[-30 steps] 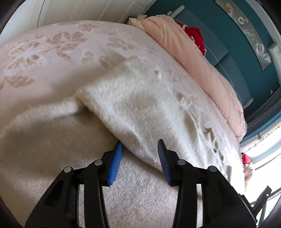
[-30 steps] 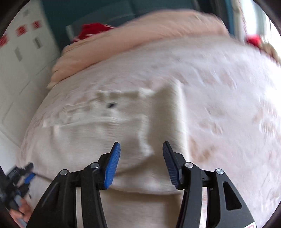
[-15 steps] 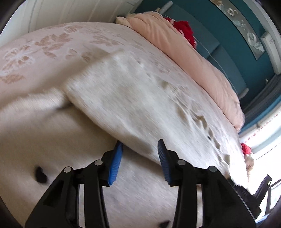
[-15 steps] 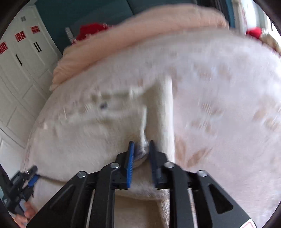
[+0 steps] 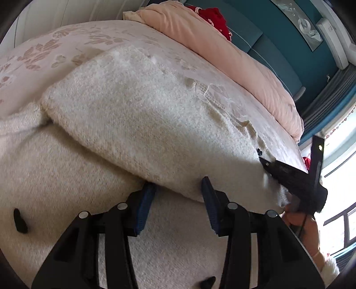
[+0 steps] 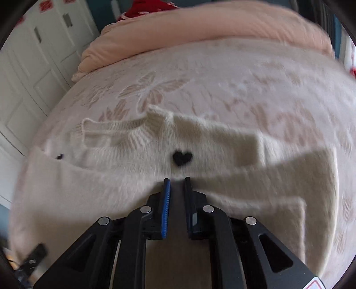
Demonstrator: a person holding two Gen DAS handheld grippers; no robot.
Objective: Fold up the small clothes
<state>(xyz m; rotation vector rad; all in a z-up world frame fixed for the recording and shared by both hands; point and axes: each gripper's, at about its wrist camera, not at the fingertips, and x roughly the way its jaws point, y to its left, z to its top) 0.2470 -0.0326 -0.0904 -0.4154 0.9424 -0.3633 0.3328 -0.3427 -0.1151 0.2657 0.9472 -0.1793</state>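
Note:
A fluffy cream sweater (image 5: 138, 124) with small black hearts (image 6: 182, 157) lies on the bed, one part folded over the body. My left gripper (image 5: 178, 189) is open, its blue pads astride the folded edge, gripping nothing. My right gripper (image 6: 177, 181) is shut on the sweater's edge and holds it up, so the collar (image 6: 142, 131) and a sleeve (image 6: 222, 142) show beyond. The right gripper also shows in the left wrist view (image 5: 289, 175) at the sweater's far edge.
The bed has a pale pink floral cover (image 6: 222, 75) and a peach duvet roll (image 5: 222, 51) at its head, with a red item (image 5: 213, 17) behind. White wardrobe doors (image 6: 33, 66) stand on one side, a teal wall (image 5: 289, 40) and window on another.
My right gripper closed on the sweater's edge and lifted and pulled it, turning the garment so the collar and a heart show. The left gripper stayed open at the folded edge.

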